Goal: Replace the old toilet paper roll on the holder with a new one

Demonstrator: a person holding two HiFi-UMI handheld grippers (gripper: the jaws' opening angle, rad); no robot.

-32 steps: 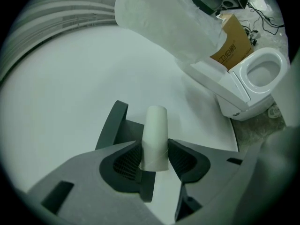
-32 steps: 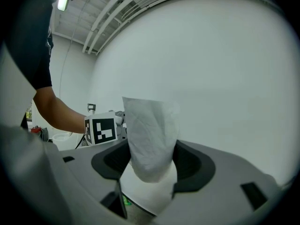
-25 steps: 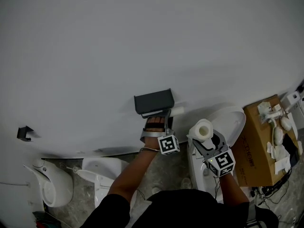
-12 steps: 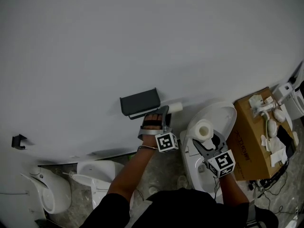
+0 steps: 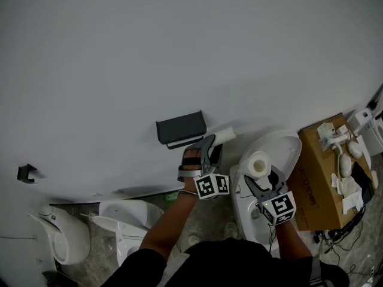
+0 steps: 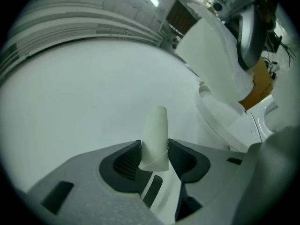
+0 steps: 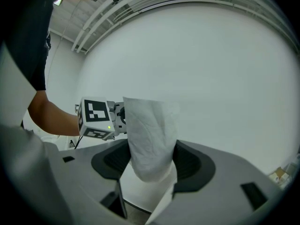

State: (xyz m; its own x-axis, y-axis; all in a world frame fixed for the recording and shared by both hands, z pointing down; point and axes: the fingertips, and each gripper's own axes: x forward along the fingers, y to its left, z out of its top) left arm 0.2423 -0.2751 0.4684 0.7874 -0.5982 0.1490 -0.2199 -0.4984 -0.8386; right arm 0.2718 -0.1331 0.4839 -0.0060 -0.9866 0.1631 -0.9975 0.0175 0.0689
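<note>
The dark toilet paper holder (image 5: 179, 129) hangs on the grey wall with nothing on it. To its right, my left gripper (image 5: 210, 149) is shut on the old bare cardboard tube (image 5: 222, 136), clear of the holder. In the left gripper view the tube (image 6: 156, 135) stands pinched between both pads of my left gripper (image 6: 154, 157). My right gripper (image 5: 261, 177) is shut on the new white roll (image 5: 258, 164), held over the toilet. In the right gripper view the roll (image 7: 150, 137) fills the jaws, with the left gripper's marker cube (image 7: 96, 118) behind it.
A white toilet (image 5: 276, 147) stands under my right hand, also at the right of the left gripper view (image 6: 220, 74). A cardboard box (image 5: 320, 178) with small items sits at the right. White floor fixtures (image 5: 63, 235) and a small dark wall bracket (image 5: 25, 172) are at the left.
My left gripper drew the cardboard tube rightward off the holder, then rose and rolled, so its marker cube faces differently. The right gripper with the new roll barely shifted.
</note>
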